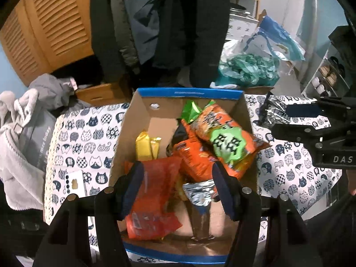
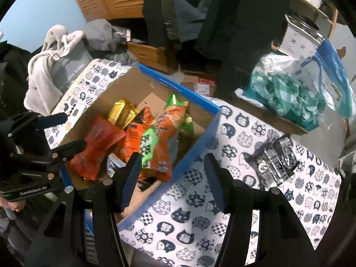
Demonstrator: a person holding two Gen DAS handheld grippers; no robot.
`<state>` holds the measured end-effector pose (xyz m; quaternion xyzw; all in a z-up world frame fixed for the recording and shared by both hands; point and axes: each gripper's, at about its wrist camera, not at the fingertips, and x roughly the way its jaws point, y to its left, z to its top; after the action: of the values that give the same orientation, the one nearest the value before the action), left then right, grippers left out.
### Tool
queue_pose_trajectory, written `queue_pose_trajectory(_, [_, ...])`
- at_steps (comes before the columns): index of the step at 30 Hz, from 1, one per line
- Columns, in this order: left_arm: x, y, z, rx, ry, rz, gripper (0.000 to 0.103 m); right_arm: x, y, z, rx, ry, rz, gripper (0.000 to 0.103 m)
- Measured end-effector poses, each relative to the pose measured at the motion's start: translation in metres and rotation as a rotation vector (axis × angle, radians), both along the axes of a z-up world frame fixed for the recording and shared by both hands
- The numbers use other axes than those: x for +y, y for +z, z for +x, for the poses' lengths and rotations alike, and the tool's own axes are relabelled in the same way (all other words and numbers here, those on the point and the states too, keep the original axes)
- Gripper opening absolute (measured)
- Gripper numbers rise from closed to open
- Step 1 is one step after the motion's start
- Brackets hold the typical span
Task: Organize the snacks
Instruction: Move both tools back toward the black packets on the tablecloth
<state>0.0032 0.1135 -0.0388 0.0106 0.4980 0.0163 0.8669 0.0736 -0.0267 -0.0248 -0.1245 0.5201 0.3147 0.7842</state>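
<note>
A cardboard box with a blue rim [image 1: 189, 94] [image 2: 178, 86] stands on the cat-print table and holds several snack bags: an orange-green bag [image 1: 227, 138] [image 2: 160, 138], a red bag [image 1: 155, 191] [image 2: 100, 144], a yellow pack [image 1: 146, 146] [image 2: 124, 111] and a silver pack [image 1: 198, 191]. My left gripper [image 1: 178, 178] [image 2: 60, 131] is open and empty over the box's near side. My right gripper [image 2: 172, 166] [image 1: 289, 120] is open and empty above the box's right wall. A black-silver snack bag [image 2: 276, 160] [image 1: 273, 111] lies on the table right of the box.
A white phone [image 1: 74, 181] [image 2: 74, 113] lies on the tablecloth [image 2: 200, 222] left of the box. Grey clothes [image 1: 20, 122] pile at the left. A teal plastic bag [image 1: 249, 69] [image 2: 287, 93] and hanging coats [image 1: 169, 22] stand behind the table.
</note>
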Motion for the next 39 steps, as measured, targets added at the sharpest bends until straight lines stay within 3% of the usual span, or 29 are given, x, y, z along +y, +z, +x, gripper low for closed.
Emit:
queue_pose_trajectory(7, [-0.030,0.003,0.008,0.003,-0.049,0.026,0.065,-0.029,0.002,0.003,-0.019,-0.037,-0.002,0.066])
queue_pose_trajectory(26, [-0.123,-0.001,0.037,0.026,-0.185,0.113,0.072,-0.124,-0.008,0.011,-0.035,-0.147,-0.021,0.071])
queue_pose_trajectory(39, [-0.175,-0.027,0.075,0.120,-0.209,0.093,0.072,-0.191,-0.027,0.028,-0.006,-0.234,-0.025,0.074])
